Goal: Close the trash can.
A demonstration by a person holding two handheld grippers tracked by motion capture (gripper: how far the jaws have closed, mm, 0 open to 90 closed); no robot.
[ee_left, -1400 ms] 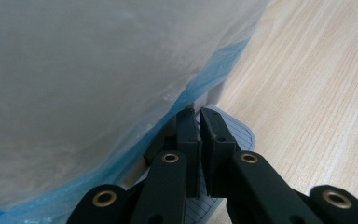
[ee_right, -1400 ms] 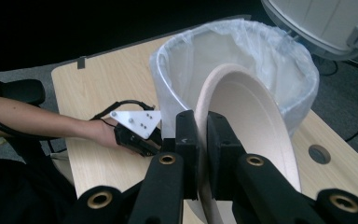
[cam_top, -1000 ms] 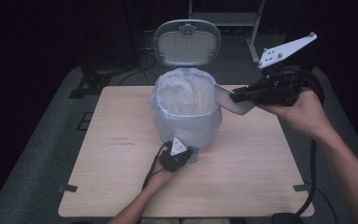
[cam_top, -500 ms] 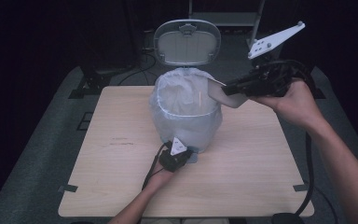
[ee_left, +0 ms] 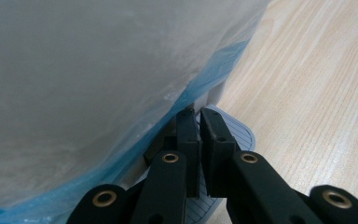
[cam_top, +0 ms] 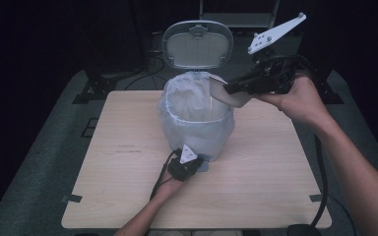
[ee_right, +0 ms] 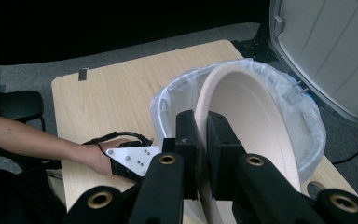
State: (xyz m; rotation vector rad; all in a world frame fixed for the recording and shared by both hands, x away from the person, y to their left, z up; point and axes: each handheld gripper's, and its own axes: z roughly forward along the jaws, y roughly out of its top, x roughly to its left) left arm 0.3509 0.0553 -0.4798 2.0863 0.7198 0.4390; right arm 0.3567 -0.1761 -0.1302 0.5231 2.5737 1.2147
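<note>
Jaws of right gripper (cam_top: pixel 229 88) pinch paper plate (ee_right: pixel 254 121) edge-on; bin (cam_top: pixel 197 118) mouth just below/ahead (left gripper (cam_top: pixel 193 163), jaws closed, presses pedal (ee_left: pixel 235 135)).

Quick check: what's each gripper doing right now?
Left gripper: shut, holding nothing, its tips on the bin's pedal.
Right gripper: shut on a paper plate, tilted over the open bin.
</note>
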